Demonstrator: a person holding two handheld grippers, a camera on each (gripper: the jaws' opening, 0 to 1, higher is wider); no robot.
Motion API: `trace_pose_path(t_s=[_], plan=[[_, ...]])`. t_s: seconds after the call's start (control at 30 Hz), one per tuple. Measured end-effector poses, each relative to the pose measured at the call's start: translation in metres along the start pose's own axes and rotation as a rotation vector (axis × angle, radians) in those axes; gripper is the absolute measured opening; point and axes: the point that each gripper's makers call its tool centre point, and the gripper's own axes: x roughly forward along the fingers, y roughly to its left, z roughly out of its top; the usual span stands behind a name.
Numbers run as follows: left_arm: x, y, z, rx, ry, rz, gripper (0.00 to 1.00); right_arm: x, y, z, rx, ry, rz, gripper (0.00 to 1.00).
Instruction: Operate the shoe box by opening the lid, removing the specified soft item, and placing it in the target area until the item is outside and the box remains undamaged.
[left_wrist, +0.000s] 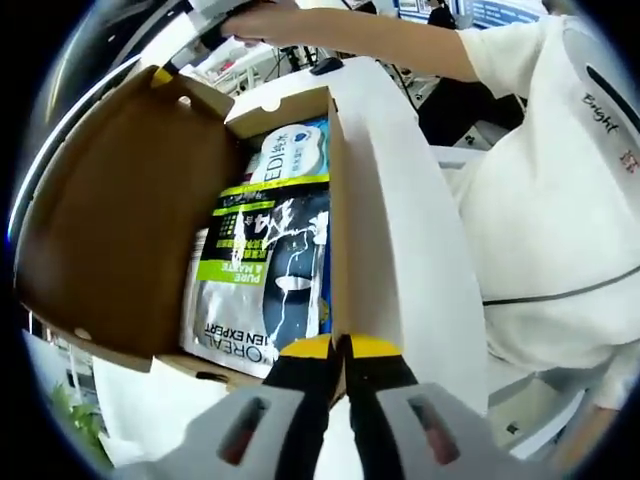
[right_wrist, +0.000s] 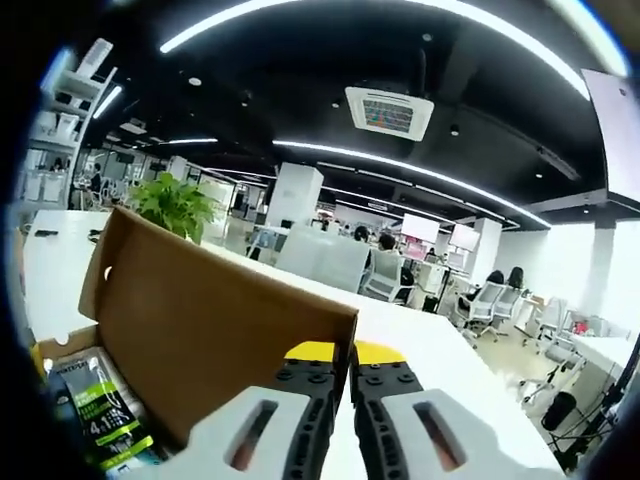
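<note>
Shoe box (left_wrist: 390, 220) open, soft pouch (left_wrist: 265, 270) still lying inside. Left gripper (left_wrist: 340, 350) pinches the front wall edge — steadies the box. Right gripper (right_wrist: 342, 355) clamps the raised lid (right_wrist: 210, 330) — keeps it back, clearing access to the pouch.

Shoe box (left_wrist: 110, 220) — matt brown cardboard inside; pouch (left_wrist: 265, 270) — glossy plastic film.
</note>
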Motion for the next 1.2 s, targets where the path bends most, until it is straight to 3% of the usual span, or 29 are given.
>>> trace_pose_path(t_s=[0.07, 0.2, 0.27, 0.37, 0.57, 0.8, 1.2], plan=[[0.000, 0.000, 0.000, 0.000, 0.000, 0.000, 0.03, 0.003, 0.001, -0.002, -0.008, 0.009, 0.001, 0.01], [0.000, 0.000, 0.000, 0.001, -0.003, 0.001, 0.03, 0.009, 0.002, -0.003, -0.165, 0.020, -0.027, 0.03], [0.000, 0.000, 0.000, 0.000, -0.005, 0.001, 0.03, 0.009, 0.003, -0.004, -0.138, 0.022, -0.022, 0.03], [0.000, 0.000, 0.000, -0.001, -0.006, 0.000, 0.03, 0.012, 0.002, -0.006, -0.023, 0.029, 0.016, 0.02], [-0.001, 0.000, 0.000, 0.014, -0.013, 0.009, 0.03, 0.022, 0.002, -0.010, -0.037, 0.069, 0.003, 0.02], [-0.001, 0.000, 0.000, 0.003, -0.018, 0.005, 0.03, 0.034, 0.001, -0.019, 0.002, 0.147, 0.069, 0.02], [0.000, 0.000, 0.000, 0.002, -0.012, 0.002, 0.03, 0.039, 0.004, -0.025, -0.027, 0.159, 0.055, 0.02]])
